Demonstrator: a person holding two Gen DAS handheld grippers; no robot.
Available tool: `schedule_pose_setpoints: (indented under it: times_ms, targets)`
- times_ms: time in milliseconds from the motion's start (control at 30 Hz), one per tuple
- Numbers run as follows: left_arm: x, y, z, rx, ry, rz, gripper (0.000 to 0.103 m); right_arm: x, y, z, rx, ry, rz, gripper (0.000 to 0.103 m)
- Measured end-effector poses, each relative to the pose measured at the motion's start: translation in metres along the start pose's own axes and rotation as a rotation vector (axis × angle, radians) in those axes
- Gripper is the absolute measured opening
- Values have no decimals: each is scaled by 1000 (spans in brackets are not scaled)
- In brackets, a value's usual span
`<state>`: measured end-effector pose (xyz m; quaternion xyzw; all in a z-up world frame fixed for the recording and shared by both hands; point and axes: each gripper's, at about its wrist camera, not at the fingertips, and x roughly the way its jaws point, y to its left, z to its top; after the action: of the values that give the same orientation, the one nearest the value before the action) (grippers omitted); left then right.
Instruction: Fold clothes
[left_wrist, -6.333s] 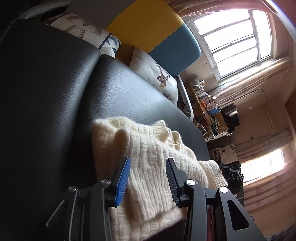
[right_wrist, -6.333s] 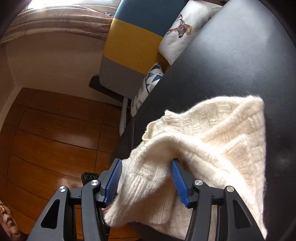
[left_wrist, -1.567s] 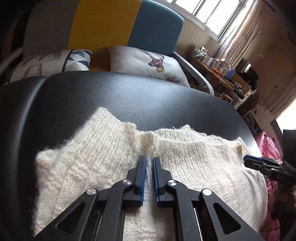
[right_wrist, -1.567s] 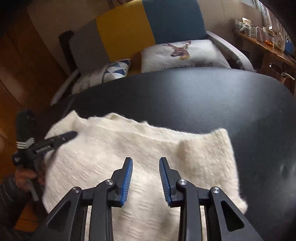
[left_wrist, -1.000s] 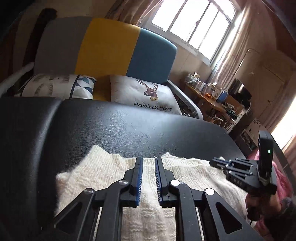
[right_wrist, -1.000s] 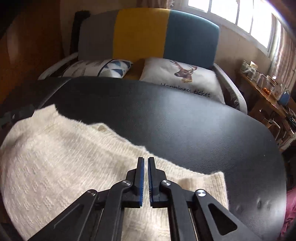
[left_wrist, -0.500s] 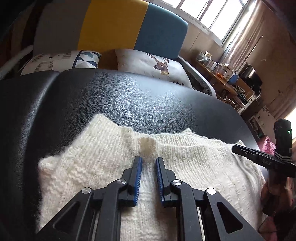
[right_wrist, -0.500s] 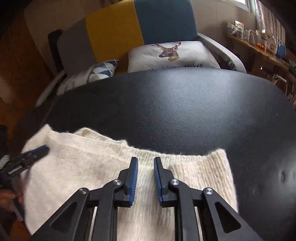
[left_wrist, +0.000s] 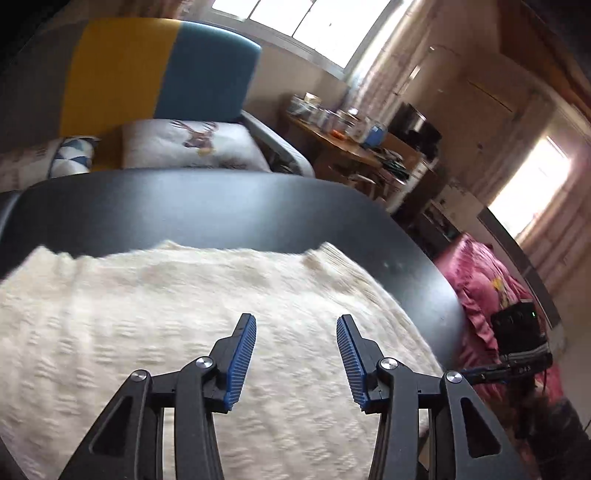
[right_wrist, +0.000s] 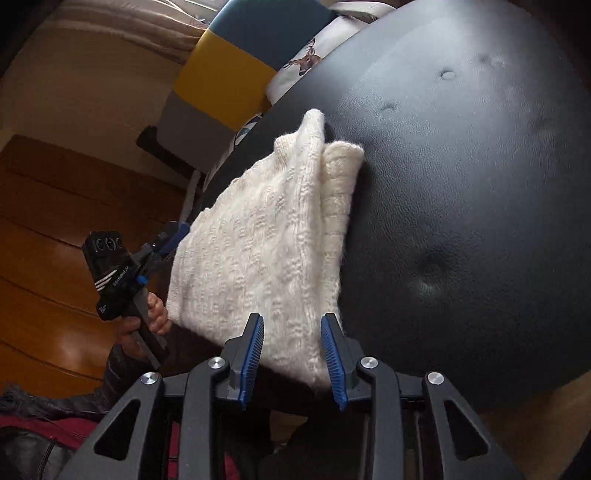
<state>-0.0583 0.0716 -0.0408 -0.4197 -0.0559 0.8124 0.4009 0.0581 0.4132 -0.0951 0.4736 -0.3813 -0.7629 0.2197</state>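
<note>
With the folded cream knit sweater (right_wrist: 266, 236) lying on the black padded table (right_wrist: 461, 206), both the left gripper (left_wrist: 295, 354) and right gripper (right_wrist: 291, 350) are hanging spread and empty, the right straddling its 6 o'clock edge, probably lining up another fold.
</note>
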Motion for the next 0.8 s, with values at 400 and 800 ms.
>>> schedule_pose_setpoints:
  times_ms: [400, 800]
  targets:
    - [52, -58, -14, 120, 141, -79, 47, 34, 3, 14, -73, 305, 279, 35]
    - [85, -72, -29, 178, 148, 38, 51, 49, 8, -9, -193, 473, 82, 24]
